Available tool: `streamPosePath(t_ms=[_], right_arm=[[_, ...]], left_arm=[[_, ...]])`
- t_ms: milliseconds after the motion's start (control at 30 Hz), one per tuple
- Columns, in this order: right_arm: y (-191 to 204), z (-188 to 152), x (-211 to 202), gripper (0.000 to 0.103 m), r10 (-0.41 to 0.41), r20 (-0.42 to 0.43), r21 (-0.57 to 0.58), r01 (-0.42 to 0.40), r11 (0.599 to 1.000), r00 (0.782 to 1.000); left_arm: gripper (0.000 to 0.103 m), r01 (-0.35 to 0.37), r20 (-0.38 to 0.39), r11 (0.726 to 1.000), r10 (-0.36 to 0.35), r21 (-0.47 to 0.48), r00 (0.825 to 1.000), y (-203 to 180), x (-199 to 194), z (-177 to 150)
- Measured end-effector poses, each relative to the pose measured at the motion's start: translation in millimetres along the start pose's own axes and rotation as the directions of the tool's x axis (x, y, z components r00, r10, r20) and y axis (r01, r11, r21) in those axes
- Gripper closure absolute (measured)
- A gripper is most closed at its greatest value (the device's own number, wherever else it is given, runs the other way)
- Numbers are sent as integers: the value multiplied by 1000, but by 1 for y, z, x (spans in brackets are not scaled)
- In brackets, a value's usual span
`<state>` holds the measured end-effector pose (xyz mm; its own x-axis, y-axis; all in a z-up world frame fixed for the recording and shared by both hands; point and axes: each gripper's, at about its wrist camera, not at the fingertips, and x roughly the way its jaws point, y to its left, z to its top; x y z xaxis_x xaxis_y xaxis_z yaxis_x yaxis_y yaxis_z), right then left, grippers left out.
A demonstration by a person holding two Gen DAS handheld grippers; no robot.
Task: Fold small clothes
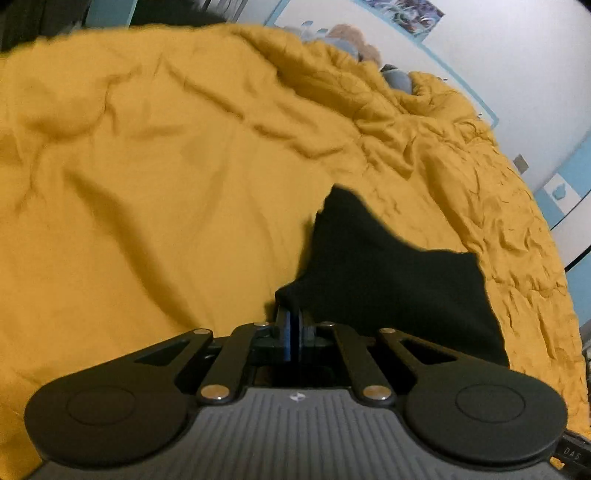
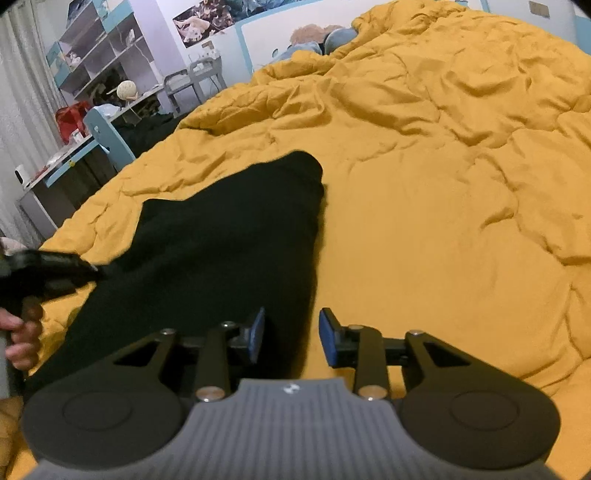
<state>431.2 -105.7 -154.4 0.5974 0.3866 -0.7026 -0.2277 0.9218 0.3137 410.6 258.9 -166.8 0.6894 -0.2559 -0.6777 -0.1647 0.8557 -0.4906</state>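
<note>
A black garment (image 1: 391, 273) lies on the yellow bedspread (image 1: 147, 184). My left gripper (image 1: 293, 321) is shut on the garment's near edge, which is bunched at the fingertips. In the right wrist view the same black garment (image 2: 221, 251) spreads from the centre to the lower left. My right gripper (image 2: 291, 332) is open, its blue pads straddling the garment's right edge just above the bedspread (image 2: 443, 221). The left gripper (image 2: 55, 269) shows at the far left, held by a hand and gripping the garment's other side.
Stuffed toys (image 2: 317, 37) lie at the head of the bed. A desk with shelves and clutter (image 2: 85, 110) stands beyond the bed's left side. A wall with posters (image 1: 406, 14) runs behind the bed.
</note>
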Motion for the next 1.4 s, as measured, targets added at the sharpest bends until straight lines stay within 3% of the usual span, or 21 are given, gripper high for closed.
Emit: streamPosePath(t_ms=[33, 100, 167, 200, 233, 267, 300, 367, 467, 533, 700, 900, 1033, 1133, 1200, 1267, 1400], right_arm=[[-1, 0, 0, 74, -4, -5, 7, 4, 1000, 1000], [-4, 1, -2, 74, 4, -6, 19, -4, 1000, 1000], [-7, 4, -8, 72, 8, 8, 28, -8, 1000, 1000], [-9, 5, -11, 71, 15, 15, 44, -16, 999, 1000], [-13, 8, -12, 69, 32, 18, 72, -33, 997, 999], [-17, 9, -12, 62, 53, 18, 105, -55, 993, 998], [-20, 10, -11, 58, 78, 17, 139, -79, 987, 997], [-29, 12, -5, 48, 133, 6, 216, -131, 968, 991], [-39, 12, 6, 38, 196, -19, 310, -180, 933, 980], [-43, 14, 14, 37, 221, -26, 355, -198, 914, 975], [-59, 18, 39, 37, 296, -31, 463, -249, 851, 955], [-69, 28, 65, 37, 361, -2, 535, -304, 788, 933], [-72, 37, 83, 41, 393, 18, 570, -332, 751, 919], [-73, 41, 94, 51, 397, 18, 593, -330, 734, 917], [-71, 43, 98, 66, 380, -3, 590, -305, 747, 925], [-70, 43, 97, 80, 372, -7, 582, -299, 757, 928], [-67, 45, 83, 95, 374, 26, 563, -322, 761, 927]], left_arm=[[94, 16, 10, 1000, -15, -21, 1000, 4, -1, -1], [69, 24, 27, 997, -22, -70, 999, 11, -8, 1], [62, 24, 60, 993, -17, -115, 998, 16, -21, 3], [53, 31, 74, 990, -22, -134, 997, 19, -28, 3], [47, 49, 84, 987, -37, -151, 996, 20, -34, 3], [32, 80, 92, 983, -66, -164, 994, 22, -38, 4], [24, 112, 94, 978, -96, -175, 991, 22, -39, 4], [22, 158, 64, 966, -148, -202, 987, 26, -40, 2], [18, 169, -24, 957, -180, -235, 983, 29, -19, 4], [18, 161, -63, 951, -183, -262, 981, 33, -5, 2], [20, 228, -87, 925, -266, -303, 960, 41, 27, 8], [45, 300, -94, 871, -361, -390, 928, 50, 50, 13], [46, 315, -100, 861, -383, -400, 918, 43, 62, 19], [57, 312, -111, 864, -382, -396, 918, 35, 69, 22], [76, 300, -115, 872, -369, -387, 922, 32, 68, 23], [83, 301, -104, 878, -361, -372, 927, 28, 63, 23], [85, 282, -71, 914, -315, -291, 946, 8, 43, 25]])
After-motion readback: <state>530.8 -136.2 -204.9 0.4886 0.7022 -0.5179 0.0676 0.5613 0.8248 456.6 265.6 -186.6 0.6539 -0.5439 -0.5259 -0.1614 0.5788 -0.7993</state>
